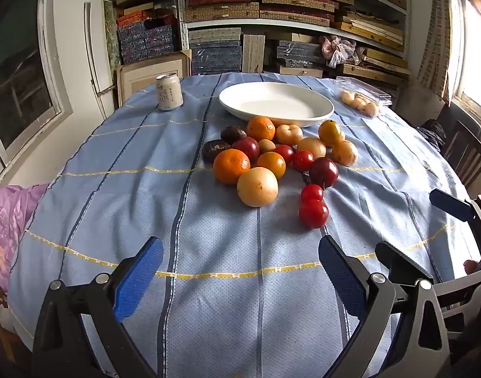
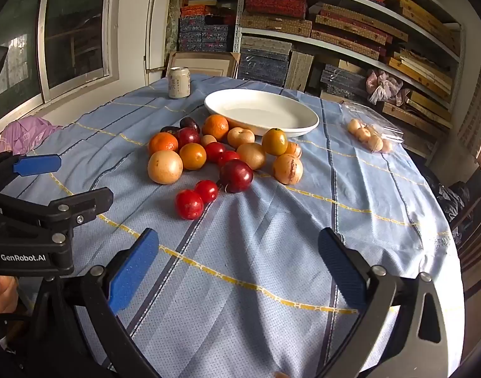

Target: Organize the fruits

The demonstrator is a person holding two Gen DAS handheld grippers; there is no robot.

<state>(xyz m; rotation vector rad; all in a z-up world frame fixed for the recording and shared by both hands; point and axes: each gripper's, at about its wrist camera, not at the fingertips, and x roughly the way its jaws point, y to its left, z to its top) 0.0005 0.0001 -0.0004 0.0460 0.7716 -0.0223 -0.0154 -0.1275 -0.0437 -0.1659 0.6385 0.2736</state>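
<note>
Several loose fruits lie in a pile on the blue tablecloth: oranges [image 1: 231,166] [image 2: 163,143], a pale round fruit [image 1: 257,186] [image 2: 165,167], red tomatoes [image 1: 313,213] [image 2: 189,204], dark red plums [image 1: 323,172] [image 2: 236,175]. An empty white oval plate [image 1: 276,102] [image 2: 261,111] sits just behind the pile. My left gripper [image 1: 240,271] is open and empty, low over the cloth in front of the pile. My right gripper [image 2: 239,264] is open and empty, also short of the fruit. Each gripper shows at the edge of the other's view.
A white drink can [image 1: 169,91] [image 2: 179,82] stands at the back left of the table. A clear plastic pack of small pale fruits [image 1: 362,100] [image 2: 371,135] lies at the back right. Shelves of boxes stand behind the table. A dark chair [image 1: 470,154] is at the right.
</note>
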